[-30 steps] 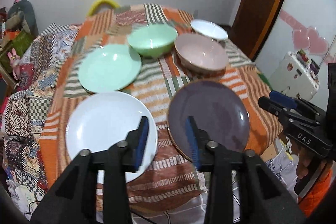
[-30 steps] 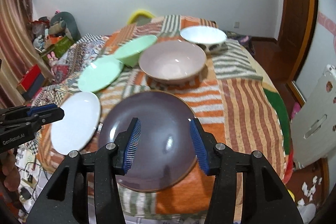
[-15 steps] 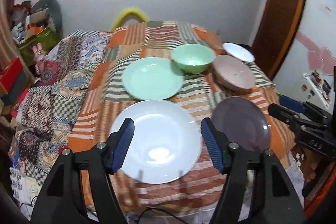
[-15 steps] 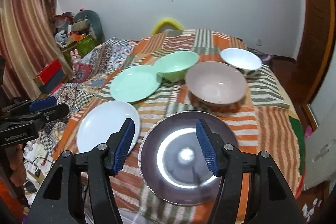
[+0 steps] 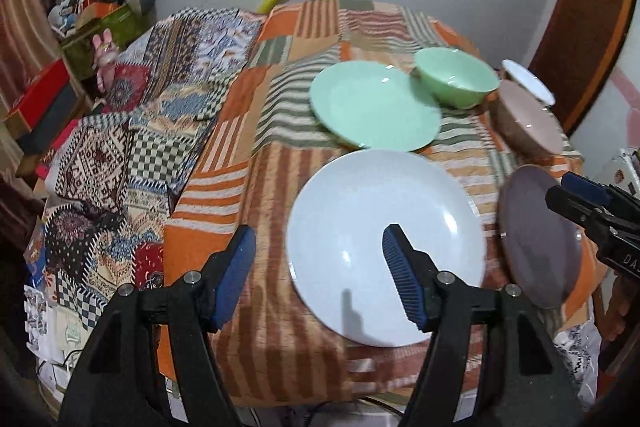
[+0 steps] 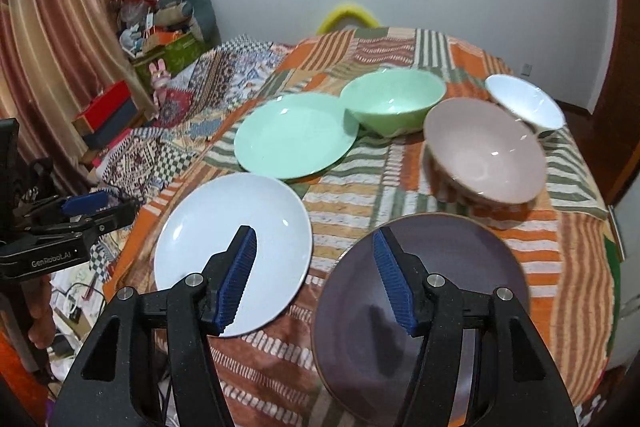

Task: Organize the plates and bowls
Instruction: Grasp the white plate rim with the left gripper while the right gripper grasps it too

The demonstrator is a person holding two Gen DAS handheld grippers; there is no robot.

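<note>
On the patchwork-cloth table lie a white plate [image 5: 384,223] [image 6: 232,243], a dark purple plate [image 5: 536,239] [image 6: 432,299] and a mint green plate [image 5: 372,105] [image 6: 294,135]. Behind them stand a mint green bowl [image 5: 456,77] [image 6: 394,101], a pink bowl [image 5: 528,123] [image 6: 486,153] and a small white bowl [image 5: 528,83] [image 6: 524,101]. My left gripper [image 5: 320,275] is open and empty above the white plate's left front edge. My right gripper [image 6: 314,277] is open and empty above the gap between the white and purple plates.
Patterned quilts [image 5: 132,131] drape off the table's left side. Boxes and clutter [image 6: 108,111] stand by a curtain at far left. A yellow chair back [image 6: 348,13] rises behind the table. A wooden door [image 5: 584,23] is on the right.
Both grippers have swung left. The left one has opened wider and moved from between the two near plates to the white plate's left edge. The right one left the purple plate's centre.
</note>
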